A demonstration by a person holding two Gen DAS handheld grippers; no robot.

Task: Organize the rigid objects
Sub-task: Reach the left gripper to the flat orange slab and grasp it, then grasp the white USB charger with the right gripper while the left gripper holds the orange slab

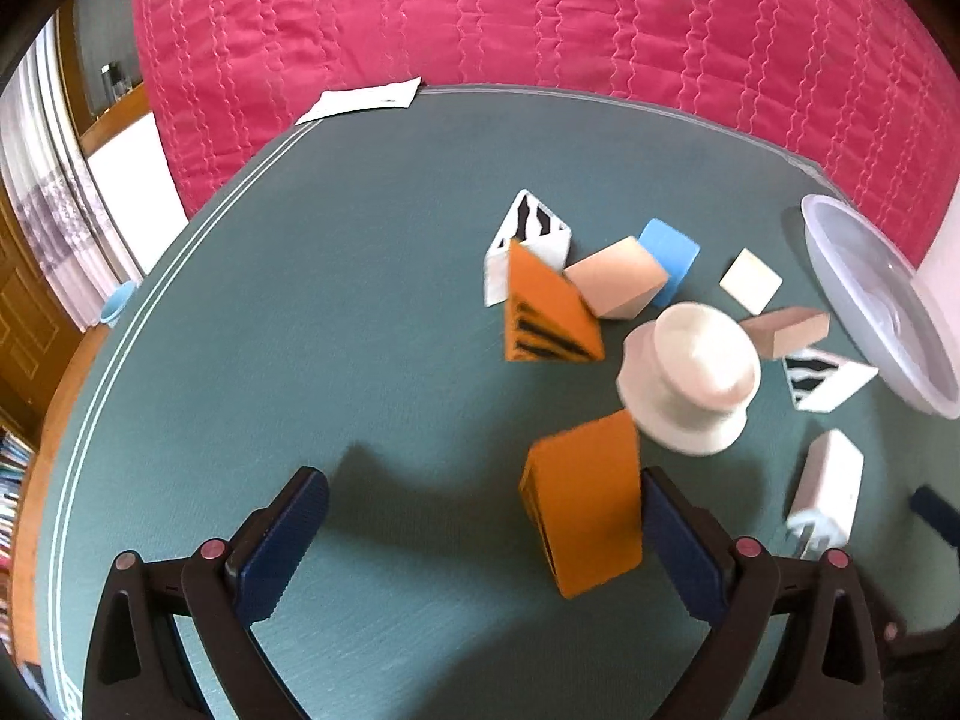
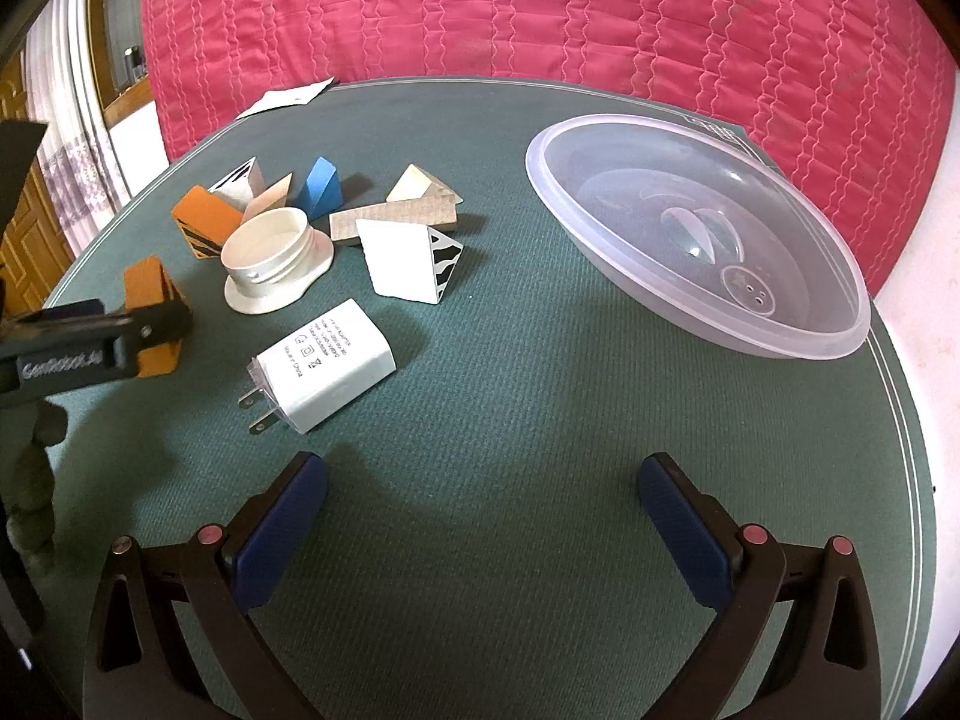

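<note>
Both grippers spread wide over a green woven mat w/ scattered rigid pieces and a clear plastic bowl.

Left gripper (image 1: pixel 483 540): ribbed blue pads apart, clamped on nothing; plain orange block (image 1: pixel 585 504) stands on the mat (image 1: pixel 300 330) just inside the rt finger, contact unclear; right gripper (image 2: pixel 480 531): fingers apart too, only bare mat between them; white glossy charger (image 2: pixel 327 369) w/ two metal prongs lies near its left finger; cream round lid (image 2: pixel 277 261), threaded neck and flared rim, sits in the cluster beside an orange tiger-striped wedge (image 2: pixel 201 228), white zebra-print prism (image 2: pixel 414 261), blue wedge (image 2: pixel 321 183), flat wood-grain bar (image 2: pixel 393 219); translucent oval bowl (image 2: pixel 690 228), smooth, holds no pieces, well apart at rt; pink quilted bedspread (image 2: pixel 540 12) behind.
</note>
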